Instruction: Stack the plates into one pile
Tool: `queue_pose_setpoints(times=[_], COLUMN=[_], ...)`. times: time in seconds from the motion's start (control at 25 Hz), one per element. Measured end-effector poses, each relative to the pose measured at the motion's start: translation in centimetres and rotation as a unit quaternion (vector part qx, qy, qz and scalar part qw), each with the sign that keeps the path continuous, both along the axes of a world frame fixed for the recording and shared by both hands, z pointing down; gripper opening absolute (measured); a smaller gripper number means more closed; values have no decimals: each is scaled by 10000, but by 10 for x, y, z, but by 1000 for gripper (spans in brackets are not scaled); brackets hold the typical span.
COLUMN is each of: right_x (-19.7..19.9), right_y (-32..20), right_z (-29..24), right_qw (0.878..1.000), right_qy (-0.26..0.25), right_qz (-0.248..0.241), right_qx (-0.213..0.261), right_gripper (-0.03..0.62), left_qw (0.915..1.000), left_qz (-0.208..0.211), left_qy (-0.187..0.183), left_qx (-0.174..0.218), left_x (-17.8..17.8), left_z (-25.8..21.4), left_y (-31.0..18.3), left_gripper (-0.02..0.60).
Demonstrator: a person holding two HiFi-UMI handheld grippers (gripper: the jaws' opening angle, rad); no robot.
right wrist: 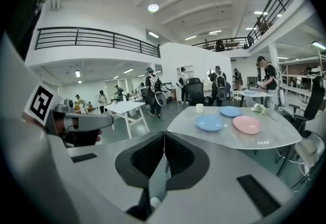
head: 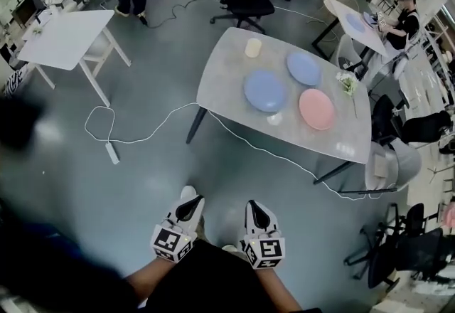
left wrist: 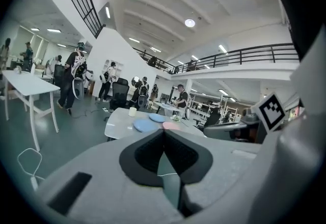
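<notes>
**Inspector A:** Which step is running?

**Inspector B:** The approach, by my judgement. The person is standing on the floor, well apart from the table (head: 220,91), and is carrying nothing. All three plates are lying separately on the tabletop. The big blue plate (head: 265,89) is sitting near the middle, and the small blue plate (head: 304,67) is lying near it toward the far edge. The pink plate (head: 316,108) is lying near it on the right. None is overlapping another.

**Inspector A:** Grippers?

**Inspector B:** The left gripper (head: 190,205) and the right gripper (head: 257,208) are being held low in front of the body, side by side. Each is showing its jaws pressed together with nothing between them.

**Inspector A:** Next move?

**Inspector B:** I am judging that both need bringing up to the table and opening before any rim can be taken. One plate is then going onto another. A cup (head: 253,48) and a flower sprig (head: 348,82) are sitting near the plates and calling for care.

**Inspector A:** Any writing?

**Inspector B:** Nothing is reading clearly. Only the square black-and-white markers on the gripper cubes are showing, and no brand or label is appearing.
</notes>
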State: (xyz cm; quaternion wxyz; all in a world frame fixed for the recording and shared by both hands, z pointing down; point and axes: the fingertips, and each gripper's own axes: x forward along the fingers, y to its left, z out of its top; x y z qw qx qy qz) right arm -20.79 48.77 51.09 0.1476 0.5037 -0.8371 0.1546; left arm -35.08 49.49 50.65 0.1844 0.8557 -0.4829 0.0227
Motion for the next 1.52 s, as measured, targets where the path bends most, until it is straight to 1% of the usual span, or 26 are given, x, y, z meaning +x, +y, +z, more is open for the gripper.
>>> queue_pose_setpoints(times=[0.08,0.24,0.32,0.4,0.48,0.52,0.6,0.76,0.84,0.96,1.12,1.24,1.4,1.52], right_x=[-26,-68,-79,-87,-92,-94,-100,-109,-104,-86,-51,-32,-12,20], right_y=[-37,-104,-129,-151,-168,-175,-187,-202,-209,-223,-251,-278,-323,-364], right_z=[0,-11,-13,-14,-15,-16,-16,-6,-2,10,30,34,41,38], right_qw=[10000,9999,9999,9999,9997,9995,9994,9987,9983,9970,9935,9928,9934,9924], right_qy=[28,85,94,66,21,26,42,-31,-18,-92,-412,-553,-524,-578], right_qz=[-60,-85,-63,80,234,276,293,320,361,558,841,833,735,865], right_qx=[-27,68,23,-56,-114,-125,-154,-392,-458,-535,-654,-653,-709,-660], right_gripper=[12,12,12,12,12,12,12,12,12,12,12,12,12,12], left_qw=[9999,9997,9993,9985,9971,9966,9963,9962,9964,9967,9965,9965,9980,9980], left_qz=[23,-76,-62,1,111,188,338,561,580,577,702,798,620,551], left_qy=[100,241,346,533,736,773,755,605,549,551,449,255,21,-54], left_qx=[-65,75,97,82,153,209,255,286,282,133,32,12,-137,-319], left_x=[-17,-52,-62,-72,-80,-81,-83,-90,-91,-86,-56,-34,-26,-7], left_z=[6,2,-4,-11,-21,-25,-29,-24,-19,-5,14,18,23,34], left_y=[-29,-94,-120,-143,-164,-173,-191,-221,-234,-253,-281,-309,-356,-395], left_gripper=[17,17,16,15,17,17,17,17,17,17,17,17,17,17])
